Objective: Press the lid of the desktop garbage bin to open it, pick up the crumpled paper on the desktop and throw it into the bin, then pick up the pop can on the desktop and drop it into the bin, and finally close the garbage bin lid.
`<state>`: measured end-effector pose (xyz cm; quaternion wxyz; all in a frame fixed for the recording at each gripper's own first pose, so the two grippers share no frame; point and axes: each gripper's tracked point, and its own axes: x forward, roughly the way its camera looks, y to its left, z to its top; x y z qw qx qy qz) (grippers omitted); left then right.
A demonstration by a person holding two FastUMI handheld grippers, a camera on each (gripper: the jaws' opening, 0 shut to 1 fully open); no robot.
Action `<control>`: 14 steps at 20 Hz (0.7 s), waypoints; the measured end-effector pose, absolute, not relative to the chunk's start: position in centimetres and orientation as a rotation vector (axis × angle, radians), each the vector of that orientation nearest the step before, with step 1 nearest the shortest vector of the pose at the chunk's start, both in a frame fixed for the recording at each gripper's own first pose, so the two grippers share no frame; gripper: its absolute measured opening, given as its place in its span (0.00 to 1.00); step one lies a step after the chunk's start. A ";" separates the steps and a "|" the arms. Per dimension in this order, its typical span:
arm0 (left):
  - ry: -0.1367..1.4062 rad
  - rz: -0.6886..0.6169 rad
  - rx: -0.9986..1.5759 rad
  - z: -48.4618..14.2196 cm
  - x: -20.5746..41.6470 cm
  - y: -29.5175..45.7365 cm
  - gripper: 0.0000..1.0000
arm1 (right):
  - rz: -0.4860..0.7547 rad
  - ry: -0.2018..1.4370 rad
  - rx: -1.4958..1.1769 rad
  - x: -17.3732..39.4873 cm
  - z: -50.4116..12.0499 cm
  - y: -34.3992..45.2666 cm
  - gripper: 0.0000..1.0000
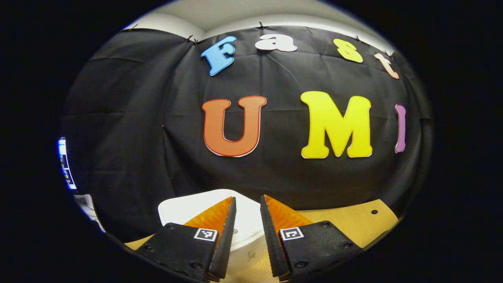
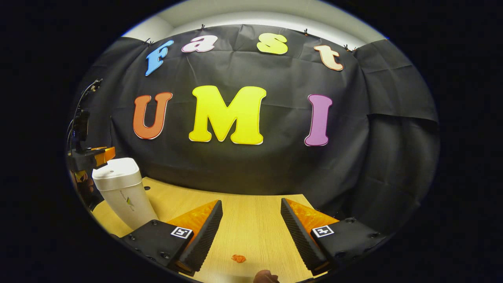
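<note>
Left gripper point(image 1: 248, 204): I see it parted narrowly, empty, above the bin lid point(image 1: 184, 208).
Right gripper point(image 2: 251, 208): spread wide, empty; bin point(image 2: 122, 192) at its left.

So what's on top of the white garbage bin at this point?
The left gripper hovers just above the garbage bin, fingers slightly apart; contact with the lid cannot be told. The lid is shut, so the bin's inside is hidden.

We see black cloth point(image 2: 243, 169) hung as the back wall, clipped along its top edge, pale wall point(image 2: 251, 15) above it, and a light wooden tabletop point(image 2: 247, 212) across the lower frame.
</note>
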<state>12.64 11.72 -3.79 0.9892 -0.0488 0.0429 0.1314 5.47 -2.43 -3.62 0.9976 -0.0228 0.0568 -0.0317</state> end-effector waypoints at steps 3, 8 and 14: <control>0.145 0.298 -0.119 -5.3 12.9 12.9 0.32 | -0.045 0.122 -0.069 5.9 -4.0 -1.5 0.94; 0.264 0.341 -0.123 -7.8 13.2 13.7 0.06 | -0.033 0.123 -0.058 6.9 -4.2 -1.4 0.94; 0.416 0.335 -0.110 -9.7 13.2 13.0 0.03 | -0.026 0.112 -0.027 7.5 -4.2 -2.5 0.94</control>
